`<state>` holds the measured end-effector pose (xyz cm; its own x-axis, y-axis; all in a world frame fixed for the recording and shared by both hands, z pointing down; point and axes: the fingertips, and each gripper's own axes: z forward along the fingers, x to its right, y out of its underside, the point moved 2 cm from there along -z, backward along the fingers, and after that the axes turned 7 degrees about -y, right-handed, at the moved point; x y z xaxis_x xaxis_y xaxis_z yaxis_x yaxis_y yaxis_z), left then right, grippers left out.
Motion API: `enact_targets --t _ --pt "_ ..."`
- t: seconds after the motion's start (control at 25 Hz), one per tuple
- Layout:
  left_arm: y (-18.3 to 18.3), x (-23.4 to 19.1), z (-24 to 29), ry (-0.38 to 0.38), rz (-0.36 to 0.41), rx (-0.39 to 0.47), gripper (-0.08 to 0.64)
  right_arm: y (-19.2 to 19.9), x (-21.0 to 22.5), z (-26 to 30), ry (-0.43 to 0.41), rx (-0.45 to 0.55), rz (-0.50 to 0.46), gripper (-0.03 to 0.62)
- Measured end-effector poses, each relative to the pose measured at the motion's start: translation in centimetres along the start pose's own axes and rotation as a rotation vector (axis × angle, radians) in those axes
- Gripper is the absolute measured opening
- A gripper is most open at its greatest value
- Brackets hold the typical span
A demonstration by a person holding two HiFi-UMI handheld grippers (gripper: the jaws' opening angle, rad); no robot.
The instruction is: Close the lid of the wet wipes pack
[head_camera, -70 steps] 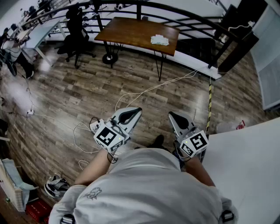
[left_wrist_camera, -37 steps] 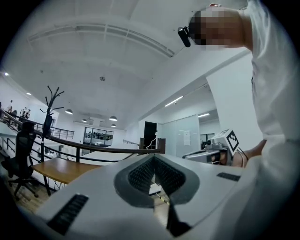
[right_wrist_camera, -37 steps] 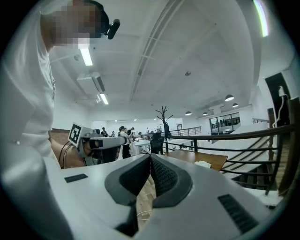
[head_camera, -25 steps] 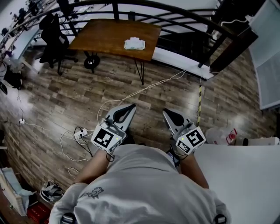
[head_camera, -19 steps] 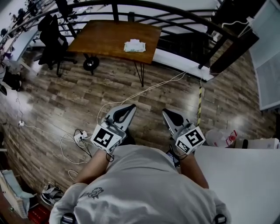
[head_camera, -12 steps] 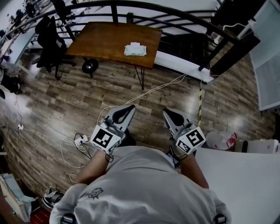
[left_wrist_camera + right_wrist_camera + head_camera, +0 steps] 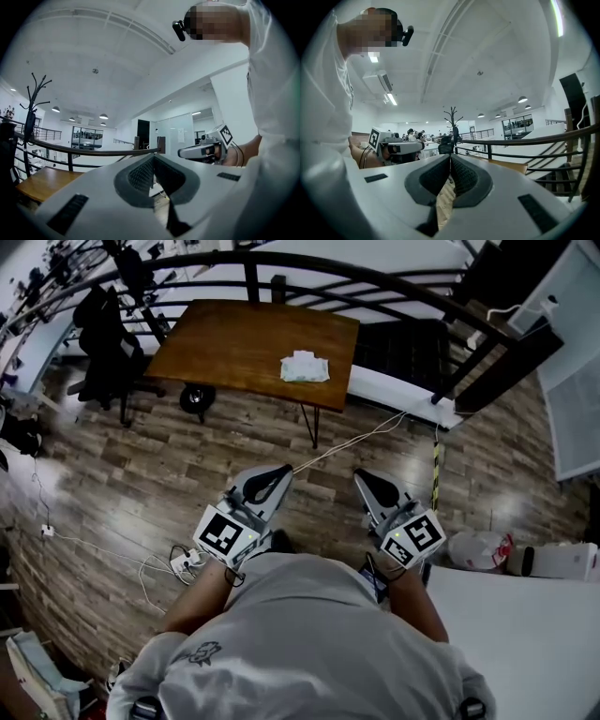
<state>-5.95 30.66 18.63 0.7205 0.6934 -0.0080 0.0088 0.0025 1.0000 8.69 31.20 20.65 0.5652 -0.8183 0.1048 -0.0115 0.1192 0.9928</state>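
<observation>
The wet wipes pack is a small pale packet lying on a brown wooden table far ahead across the floor; its lid is too small to make out. Both grippers are held level in front of the person's chest, well short of the table. In the head view my left gripper has its jaws together with nothing in them. My right gripper is likewise shut and empty. In the left gripper view the left gripper has its pads meeting. In the right gripper view the right gripper shows the same.
A dark curved railing runs behind the table. An office chair stands left of it. Cables trail over the wooden floor, with a power strip. A white table is at lower right, and a white bag lies beside it.
The person has walked toward the brown table: it and the pack appear larger and lower in the head view. Both grippers stay shut and level before the chest.
</observation>
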Motion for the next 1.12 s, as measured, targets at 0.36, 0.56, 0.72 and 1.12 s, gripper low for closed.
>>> enact_targets --t 0.36,0.56,0.72,1.12 --pt "0.8 -6.5 -0.5 0.055 0.001 -0.041 0.014 0.2 0.3 6.5 0.019 -0.003 0.005 0.034" --pt "0.7 -8.6 -0.6 0.046 -0.005 -0.036 0.014 0.3 1.1 8.0 0.022 -0.027 0.004 0.034" --pt "1.1 -10.0 -0.2 0.033 -0.024 -0.046 0.014 0.3 2.8 8.8 0.034 -0.030 0.009 0.034" --pt "1.5 -14.1 2.5 -0.027 -0.012 -0.064 0.014 -0.1 8.6 12.1 0.005 -0.019 0.009 0.034"
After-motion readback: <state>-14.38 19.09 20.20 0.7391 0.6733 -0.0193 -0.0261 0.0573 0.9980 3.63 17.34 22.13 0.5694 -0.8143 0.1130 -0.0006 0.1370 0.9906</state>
